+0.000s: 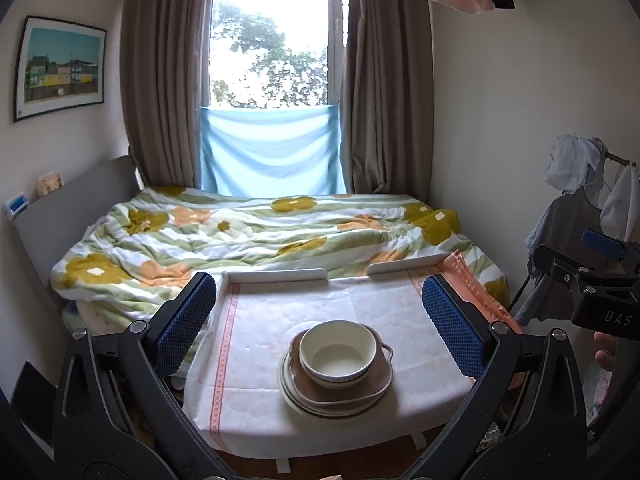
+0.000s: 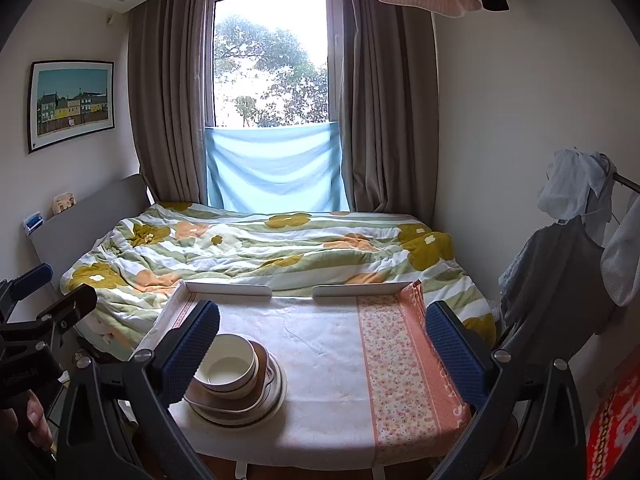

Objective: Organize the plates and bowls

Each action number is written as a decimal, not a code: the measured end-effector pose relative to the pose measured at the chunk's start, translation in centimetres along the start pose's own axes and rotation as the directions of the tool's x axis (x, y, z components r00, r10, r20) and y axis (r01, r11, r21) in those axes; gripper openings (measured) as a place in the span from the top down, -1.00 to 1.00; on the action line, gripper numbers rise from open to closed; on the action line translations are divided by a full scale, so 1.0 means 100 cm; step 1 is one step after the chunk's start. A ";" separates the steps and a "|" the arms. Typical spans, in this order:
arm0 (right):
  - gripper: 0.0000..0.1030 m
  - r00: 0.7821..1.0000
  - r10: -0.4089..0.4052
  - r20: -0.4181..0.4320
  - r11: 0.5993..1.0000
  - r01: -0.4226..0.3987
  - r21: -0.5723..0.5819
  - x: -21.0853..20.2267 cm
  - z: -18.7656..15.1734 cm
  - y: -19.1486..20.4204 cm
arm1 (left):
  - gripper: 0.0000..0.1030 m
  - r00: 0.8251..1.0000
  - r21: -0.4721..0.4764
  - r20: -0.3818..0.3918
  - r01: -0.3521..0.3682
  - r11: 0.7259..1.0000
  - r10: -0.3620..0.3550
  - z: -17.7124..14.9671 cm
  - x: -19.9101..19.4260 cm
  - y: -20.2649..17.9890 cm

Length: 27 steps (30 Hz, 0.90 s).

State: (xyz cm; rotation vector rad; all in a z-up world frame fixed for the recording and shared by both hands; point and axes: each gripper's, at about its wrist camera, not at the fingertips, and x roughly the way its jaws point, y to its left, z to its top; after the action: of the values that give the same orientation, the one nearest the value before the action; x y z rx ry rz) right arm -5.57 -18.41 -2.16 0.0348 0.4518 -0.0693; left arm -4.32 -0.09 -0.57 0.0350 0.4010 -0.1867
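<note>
One stack of crockery is seen on the cloth-covered surface (image 1: 256,360): a cream bowl (image 1: 338,354) is nested on a brown handled dish (image 1: 340,384), which is carried by pale plates (image 1: 316,406) beneath. In the left wrist view the stack lies at about 6 o'clock; in the right wrist view it is found near 8 o'clock, partly hidden by one blue pad. The left hand-held gripper (image 1: 320,324) is held with its jaws spread wide and nothing between them, and the right hand-held gripper (image 2: 322,354) likewise. The stack sits close to the near edge, so a careless nudge could probably push it off. The glazed bowl rim may slip if pinched off-centre.
</note>
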 end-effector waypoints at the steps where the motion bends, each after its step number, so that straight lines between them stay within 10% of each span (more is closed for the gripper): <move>1: -0.99 1.000 0.002 0.000 1.000 -0.002 0.000 0.000 0.001 0.000 | -0.99 1.000 0.001 0.001 -0.001 1.000 0.001 0.000 0.000 -0.001; 27: -0.99 1.000 0.007 0.030 1.000 -0.007 -0.005 0.020 0.010 0.003 | -0.99 0.999 -0.008 0.027 -0.035 0.999 0.036 0.006 0.010 0.005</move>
State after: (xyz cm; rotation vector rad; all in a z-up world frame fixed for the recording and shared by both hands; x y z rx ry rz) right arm -3.34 -18.30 -2.09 0.0309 0.4220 -0.0618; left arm -3.10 0.18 -0.38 0.0325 0.3733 -0.1506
